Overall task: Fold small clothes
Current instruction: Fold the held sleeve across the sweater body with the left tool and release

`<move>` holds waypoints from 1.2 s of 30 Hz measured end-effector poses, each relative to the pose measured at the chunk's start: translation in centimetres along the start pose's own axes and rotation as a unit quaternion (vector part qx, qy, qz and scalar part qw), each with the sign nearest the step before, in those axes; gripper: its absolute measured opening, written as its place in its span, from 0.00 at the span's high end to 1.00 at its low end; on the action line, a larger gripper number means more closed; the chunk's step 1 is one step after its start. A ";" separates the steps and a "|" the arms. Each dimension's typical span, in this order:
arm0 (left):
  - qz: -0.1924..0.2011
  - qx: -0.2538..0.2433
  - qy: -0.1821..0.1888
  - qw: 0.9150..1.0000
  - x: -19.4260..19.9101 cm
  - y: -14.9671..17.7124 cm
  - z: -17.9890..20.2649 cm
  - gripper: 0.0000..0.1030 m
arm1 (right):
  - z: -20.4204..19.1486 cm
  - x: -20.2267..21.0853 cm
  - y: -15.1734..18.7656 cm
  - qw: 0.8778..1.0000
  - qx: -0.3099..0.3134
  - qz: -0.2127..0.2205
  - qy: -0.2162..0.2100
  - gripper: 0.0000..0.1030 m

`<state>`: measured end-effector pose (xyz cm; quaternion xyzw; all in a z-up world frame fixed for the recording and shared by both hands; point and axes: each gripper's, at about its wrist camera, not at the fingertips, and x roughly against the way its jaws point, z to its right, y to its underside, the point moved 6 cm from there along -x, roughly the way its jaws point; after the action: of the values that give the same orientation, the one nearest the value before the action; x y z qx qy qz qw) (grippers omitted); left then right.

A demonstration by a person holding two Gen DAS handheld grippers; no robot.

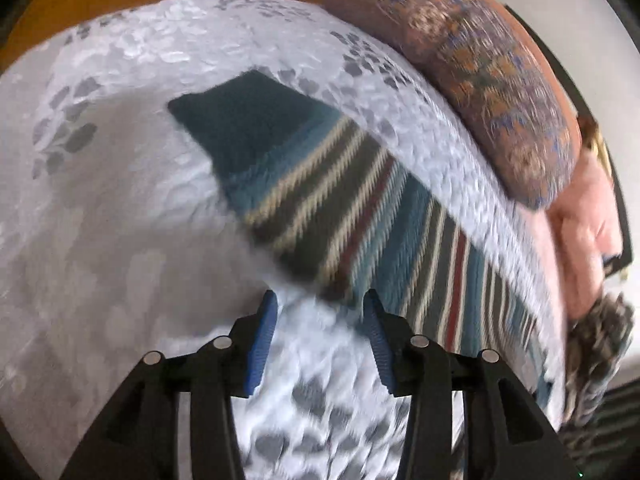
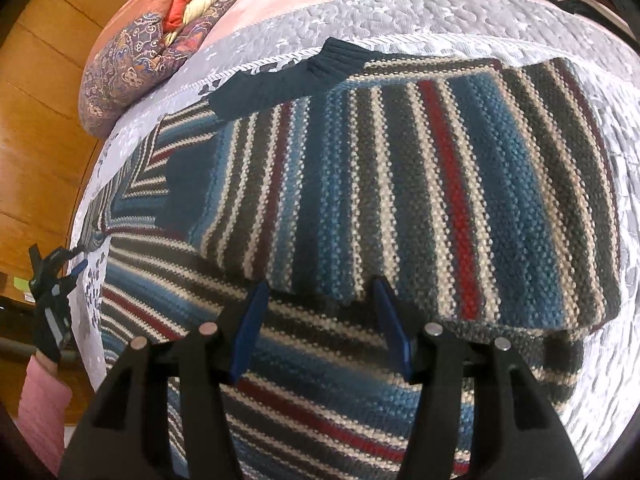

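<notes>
Striped knit sweater (image 2: pixel 400 184) lies flat on the white quilted bedspread (image 2: pixel 460 12), already part-folded: one side panel is turned over the body so its stripes run across those of the layer beneath, and a sleeve with a dark teal ribbed cuff (image 2: pixel 332 62) is laid over the sweater's far edge. I judge the sleeve sits there to keep it inside the outline before the next fold. My right gripper (image 2: pixel 318 286) hangs right above the sweater's near folded edge, blue pads spread, nothing between them; the fold line runs straight across the gap, a good place to pinch both layers at once. My left gripper (image 1: pixel 320 302) is off the sweater's other end, just beside its other sleeve (image 1: pixel 320 184), which stretches out along the bedspread to its own teal cuff (image 1: pixel 240 120). Pads are parted and empty there too, the near edge of the sleeve just past the fingertips. This view is blurred, so I cannot tell whether a pad brushes the knit. That sleeve is not yet folded in; I take it as the next piece. Beyond the sweater, a paisley bolster (image 1: pixel 472 80) lies at the bedspread's edge. Wooden floor (image 2: pixel 52 132) beside the bed.
</notes>
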<state>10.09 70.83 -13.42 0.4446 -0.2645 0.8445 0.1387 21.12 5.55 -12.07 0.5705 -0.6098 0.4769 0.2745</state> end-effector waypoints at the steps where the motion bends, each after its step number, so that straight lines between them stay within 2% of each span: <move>1: 0.004 0.011 0.009 1.000 -0.3 -0.6 -0.1 0.56 | 0.0 -0.1 0.0 1.000 0.002 0.000 0.001 0.47; 5: 0.020 0.054 0.036 0.998 -1.4 -2.4 -0.9 0.56 | -0.1 -0.4 0.0 1.000 0.008 -0.001 0.008 0.47; 8: 0.033 0.066 0.041 0.996 -1.6 -3.4 -1.2 0.58 | -0.1 -0.7 0.0 1.000 0.008 -0.001 0.009 0.47; 10: 0.039 0.061 0.029 0.997 -1.9 -3.9 -0.9 0.66 | -0.2 -0.8 0.0 1.000 0.010 -0.001 0.010 0.47; 12: 0.040 0.052 0.015 0.998 -2.1 -4.1 -0.9 0.70 | -0.2 -0.8 0.0 1.000 0.014 -0.001 0.012 0.47; 18: 0.049 0.039 0.007 0.998 -1.9 -4.3 -0.6 0.85 | -0.4 -0.9 0.0 1.000 0.016 -0.002 0.016 0.46; 30: 0.089 -0.053 0.026 0.994 1.6 -2.9 5.9 0.88 | -0.4 0.6 0.3 1.000 0.015 0.009 0.012 0.46; 36: 0.092 -0.107 0.060 0.988 2.5 -0.6 11.0 0.88 | 0.0 1.5 0.2 1.000 0.017 0.017 0.018 0.46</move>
<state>16.40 65.03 -6.03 0.3498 -0.3840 0.8457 0.1226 20.65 4.85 -10.77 0.5562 -0.6058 0.5020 0.2677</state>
